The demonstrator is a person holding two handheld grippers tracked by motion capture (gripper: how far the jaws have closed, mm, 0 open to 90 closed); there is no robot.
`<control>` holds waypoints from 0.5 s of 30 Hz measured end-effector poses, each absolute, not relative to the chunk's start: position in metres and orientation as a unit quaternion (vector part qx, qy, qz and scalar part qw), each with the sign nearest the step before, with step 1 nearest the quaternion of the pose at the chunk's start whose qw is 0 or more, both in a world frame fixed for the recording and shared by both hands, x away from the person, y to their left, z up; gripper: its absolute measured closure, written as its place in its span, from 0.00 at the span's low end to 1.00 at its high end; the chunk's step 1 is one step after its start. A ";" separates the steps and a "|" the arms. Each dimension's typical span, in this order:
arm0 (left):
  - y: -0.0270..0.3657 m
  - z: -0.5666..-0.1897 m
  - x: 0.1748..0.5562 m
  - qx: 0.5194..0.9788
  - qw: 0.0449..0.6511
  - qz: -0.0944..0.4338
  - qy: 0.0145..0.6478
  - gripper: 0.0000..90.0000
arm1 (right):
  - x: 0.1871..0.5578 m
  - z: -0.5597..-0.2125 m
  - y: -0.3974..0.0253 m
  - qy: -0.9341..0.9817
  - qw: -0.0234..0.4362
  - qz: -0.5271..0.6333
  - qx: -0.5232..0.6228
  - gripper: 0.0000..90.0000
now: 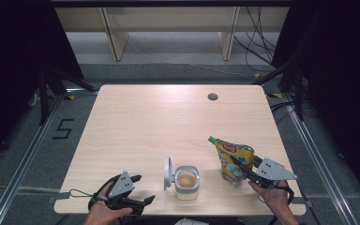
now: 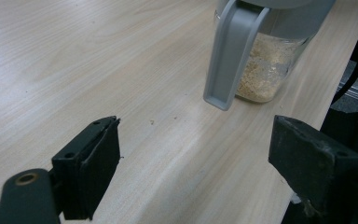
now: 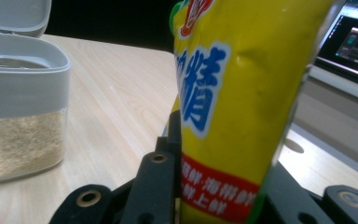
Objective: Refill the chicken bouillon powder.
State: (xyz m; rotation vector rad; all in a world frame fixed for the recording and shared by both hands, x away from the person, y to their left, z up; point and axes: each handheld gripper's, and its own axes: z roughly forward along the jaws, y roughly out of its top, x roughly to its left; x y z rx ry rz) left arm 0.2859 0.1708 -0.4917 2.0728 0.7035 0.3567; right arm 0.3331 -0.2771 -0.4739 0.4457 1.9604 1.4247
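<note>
Left gripper (image 1: 140, 190) at near table edge, jaws spread wide, holding nothing; free to brace jar.

Clear plastic jar with grey collar and flipped-up grey lid (image 1: 186, 182), part-filled with beige granules, stands near front edge of light wooden table (image 1: 159, 117), just right of left gripper.

Right gripper (image 1: 236, 164) clamps lower body of yellow stand-up pouch with green cap (image 1: 232, 157), pouch upright, just right of jar, apart from it.

Judgement: refill step. Keep 1 firm squeeze low on pouch; cap looks on, remove before tilting. Bring spout over jar mouth, tip slowly, steady jar.
</note>
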 end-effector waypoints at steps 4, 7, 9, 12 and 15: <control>0.169 -0.492 0.285 0.831 0.452 0.138 0.292 0.18 | 0.326 -0.475 -0.280 0.755 0.321 0.539 0.191 0.88; 0.169 -0.492 0.285 0.829 0.456 0.141 0.291 0.18 | 0.324 -0.475 -0.283 0.750 0.331 0.539 0.192 0.87; 0.170 -0.492 0.286 0.833 0.454 0.146 0.282 0.18 | 0.324 -0.475 -0.286 0.753 0.332 0.536 0.189 0.87; 0.170 -0.491 0.286 0.832 0.456 0.144 0.283 0.18 | 0.320 -0.476 -0.287 0.756 0.309 0.535 0.216 0.86; 0.170 -0.491 0.286 0.832 0.455 0.146 0.282 0.18 | 0.316 -0.476 -0.289 0.755 0.306 0.534 0.227 0.83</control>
